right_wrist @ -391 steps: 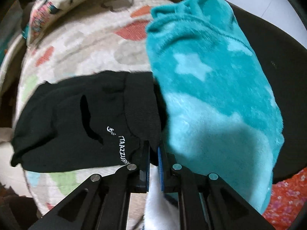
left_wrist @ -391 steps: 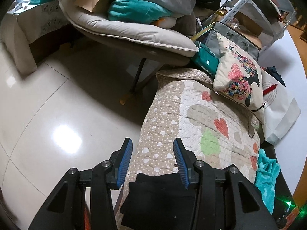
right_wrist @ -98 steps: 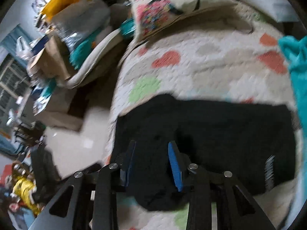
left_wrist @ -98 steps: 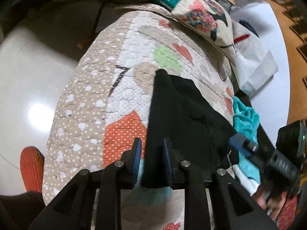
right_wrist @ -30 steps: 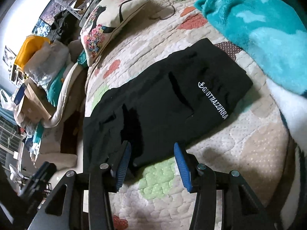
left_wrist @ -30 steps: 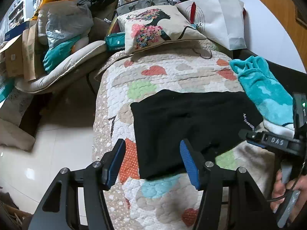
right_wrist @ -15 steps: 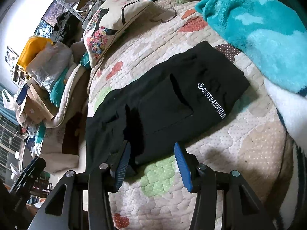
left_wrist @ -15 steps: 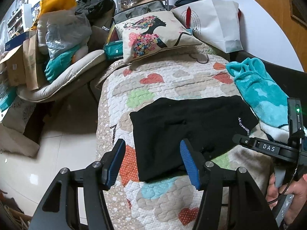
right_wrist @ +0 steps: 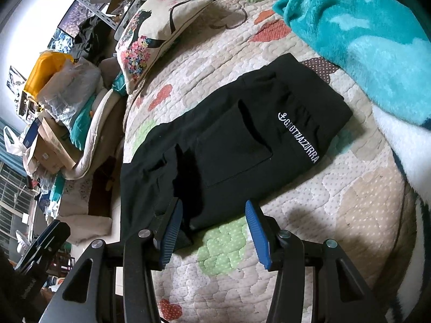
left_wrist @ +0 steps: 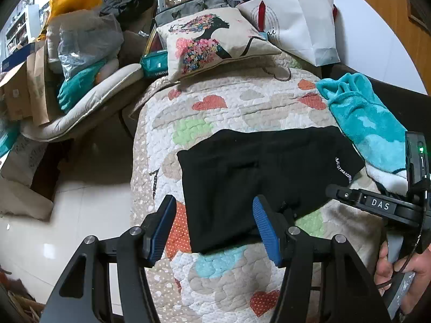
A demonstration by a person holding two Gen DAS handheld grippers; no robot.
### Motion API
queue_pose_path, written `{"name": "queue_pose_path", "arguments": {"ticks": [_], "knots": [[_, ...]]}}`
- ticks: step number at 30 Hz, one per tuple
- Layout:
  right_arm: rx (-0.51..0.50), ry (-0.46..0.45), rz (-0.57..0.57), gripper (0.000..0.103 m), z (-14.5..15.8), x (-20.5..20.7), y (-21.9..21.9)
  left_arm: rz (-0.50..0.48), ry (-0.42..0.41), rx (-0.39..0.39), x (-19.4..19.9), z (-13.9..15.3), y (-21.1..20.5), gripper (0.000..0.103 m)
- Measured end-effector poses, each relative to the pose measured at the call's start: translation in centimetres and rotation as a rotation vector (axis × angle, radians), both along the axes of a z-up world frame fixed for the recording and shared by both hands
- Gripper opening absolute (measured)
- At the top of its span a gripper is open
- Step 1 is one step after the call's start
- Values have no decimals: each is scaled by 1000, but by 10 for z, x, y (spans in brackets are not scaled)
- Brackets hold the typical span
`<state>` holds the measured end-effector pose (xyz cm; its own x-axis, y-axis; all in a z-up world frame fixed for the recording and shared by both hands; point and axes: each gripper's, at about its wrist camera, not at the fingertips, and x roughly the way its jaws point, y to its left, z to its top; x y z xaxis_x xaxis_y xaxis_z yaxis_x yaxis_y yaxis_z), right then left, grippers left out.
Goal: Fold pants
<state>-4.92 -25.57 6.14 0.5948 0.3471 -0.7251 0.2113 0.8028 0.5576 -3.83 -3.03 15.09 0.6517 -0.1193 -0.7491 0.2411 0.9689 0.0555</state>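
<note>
The black pants [left_wrist: 258,177] lie folded into a flat rectangle on the heart-patterned quilt [left_wrist: 215,113], white lettering on the waistband at the right end. They also show in the right wrist view [right_wrist: 229,140] with a back pocket facing up. My left gripper [left_wrist: 214,228] is open and empty, held above the pants' near edge. My right gripper [right_wrist: 212,232] is open and empty, near the pants' front edge. The right gripper's body [left_wrist: 377,204] shows at the right of the left wrist view.
A teal fleece blanket [left_wrist: 369,123] lies to the right of the pants. A floral cushion [left_wrist: 212,40] and a white paper bag [left_wrist: 299,21] sit at the head of the quilt. A cluttered lounge chair [left_wrist: 80,102] and tiled floor [left_wrist: 80,215] are to the left.
Both grippers have drawn back a little from the pants and stay open. The pants lie still, in the same folded shape as a second ago.
</note>
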Motion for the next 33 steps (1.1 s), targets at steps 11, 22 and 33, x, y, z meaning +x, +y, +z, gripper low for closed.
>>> {"name": "queue_pose_path", "arguments": {"ticks": [11,22,33], "knots": [[-16,32,-86,55,-10,-7,-26,-98,128,-87,51,-13,-20,59],[-6,77,-299,60,-31,-3,-69,-410,317,-156,148,-43,-143,59],[-69,46,-388,62,-40,28,-82,-631,419,-153,204,-84,-277,58]]}}
